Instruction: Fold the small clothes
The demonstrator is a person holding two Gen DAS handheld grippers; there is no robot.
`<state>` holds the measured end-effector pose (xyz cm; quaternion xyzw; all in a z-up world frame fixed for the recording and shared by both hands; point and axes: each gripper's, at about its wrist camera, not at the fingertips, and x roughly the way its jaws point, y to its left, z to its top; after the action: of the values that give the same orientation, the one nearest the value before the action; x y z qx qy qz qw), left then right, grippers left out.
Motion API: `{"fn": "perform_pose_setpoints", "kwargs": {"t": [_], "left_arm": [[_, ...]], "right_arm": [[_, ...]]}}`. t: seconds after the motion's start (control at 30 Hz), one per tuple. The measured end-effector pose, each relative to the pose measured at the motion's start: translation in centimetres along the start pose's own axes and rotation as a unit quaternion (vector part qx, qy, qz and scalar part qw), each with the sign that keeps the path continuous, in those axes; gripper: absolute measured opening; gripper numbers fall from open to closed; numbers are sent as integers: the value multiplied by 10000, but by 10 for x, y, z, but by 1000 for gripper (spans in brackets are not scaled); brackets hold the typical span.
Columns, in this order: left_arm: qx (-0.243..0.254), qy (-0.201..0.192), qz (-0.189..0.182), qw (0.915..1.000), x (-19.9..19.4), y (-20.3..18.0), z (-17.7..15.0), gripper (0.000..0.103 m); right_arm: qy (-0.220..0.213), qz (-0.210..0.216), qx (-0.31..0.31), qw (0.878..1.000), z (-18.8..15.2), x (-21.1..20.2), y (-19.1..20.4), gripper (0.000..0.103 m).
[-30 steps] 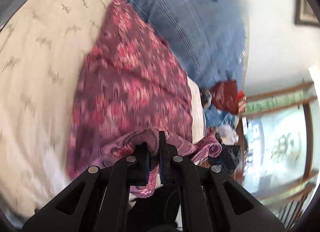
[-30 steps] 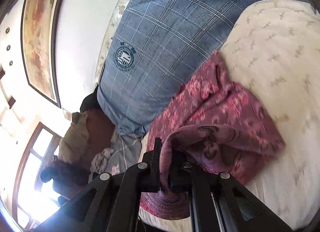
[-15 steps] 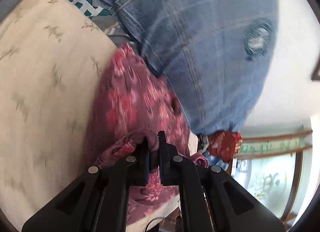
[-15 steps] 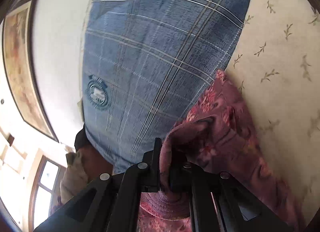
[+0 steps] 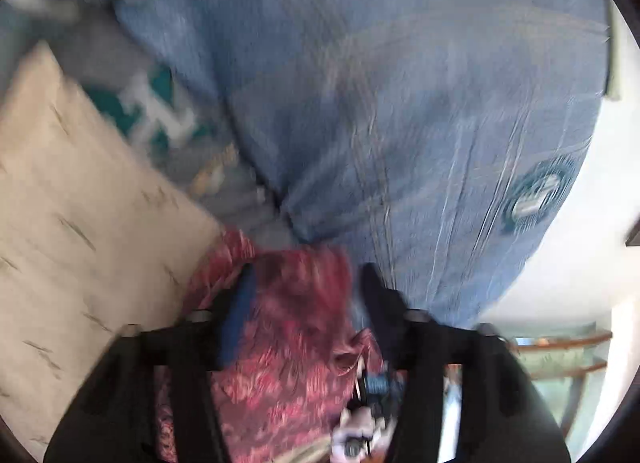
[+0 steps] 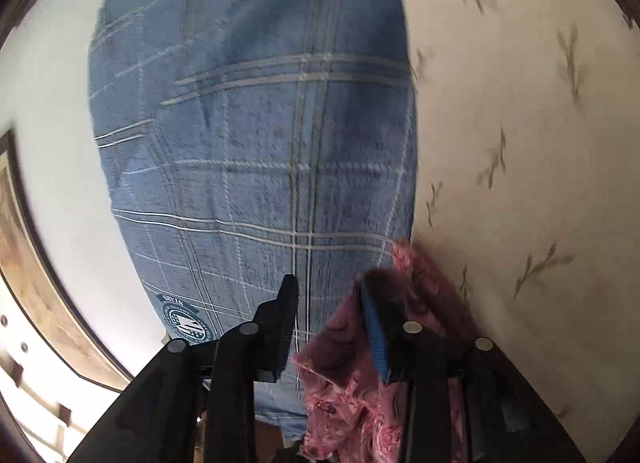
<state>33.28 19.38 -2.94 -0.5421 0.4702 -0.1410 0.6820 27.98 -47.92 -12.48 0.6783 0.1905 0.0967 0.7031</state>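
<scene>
Fold laid against the blue pillow (image 5: 400, 111).
Your left hand-held gripper (image 5: 304, 287) and right hand-held gripper (image 6: 326, 299) have just been opening, jaws parted; the maroon floral garment (image 5: 296, 327) lies loose between them beside that pillow, further folds probably left.

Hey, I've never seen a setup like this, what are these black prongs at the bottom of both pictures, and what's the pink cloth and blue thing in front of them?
No robot here: a person holds a two-finger gripper in each hand, and each carries a fisheye camera looking along its fingers. One picture is from the left gripper, the other from the right gripper. The pink patterned garment lies on a cream bedcover, against a blue checked pillow. Both grippers' jaws have just been opening; the cloth lies between the fingers but is not pinched, so both seem to be letting go after a fold. The left picture is blurred.
</scene>
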Motion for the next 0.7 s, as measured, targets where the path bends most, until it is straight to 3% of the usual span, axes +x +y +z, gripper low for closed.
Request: {"fn": "perform_pose_setpoints", "kwargs": {"t": [0.03, 0.1, 0.27, 0.47, 0.53, 0.63, 0.7], "left_arm": [[-4, -161, 6, 9999, -10, 0, 3, 69], [191, -97, 88, 9997, -13, -4, -1, 70], [1304, 383, 1112, 9845, 13, -9, -33, 70], [1218, 817, 1565, 9767, 55, 8, -42, 70], [1331, 763, 1596, 9752, 59, 0, -44, 70], [1482, 811, 1637, 9719, 65, -11, -47, 70], [1661, 800, 1688, 9683, 66, -16, -52, 66]], "right_arm": [[-72, 34, -65, 9999, 2, -6, 2, 45], [-188, 80, -120, 9997, 5, -19, 4, 48], [275, -894, -1127, 9892, -1, -20, 22, 48], [558, -1717, -1747, 9679, -11, 15, 33, 50], [707, -2051, -1983, 9558, -12, 34, 36, 53], [1086, -2791, -2465, 9217, -17, 66, 38, 52], [1179, -2989, -2923, 9007, -24, 76, 47, 39]]}}
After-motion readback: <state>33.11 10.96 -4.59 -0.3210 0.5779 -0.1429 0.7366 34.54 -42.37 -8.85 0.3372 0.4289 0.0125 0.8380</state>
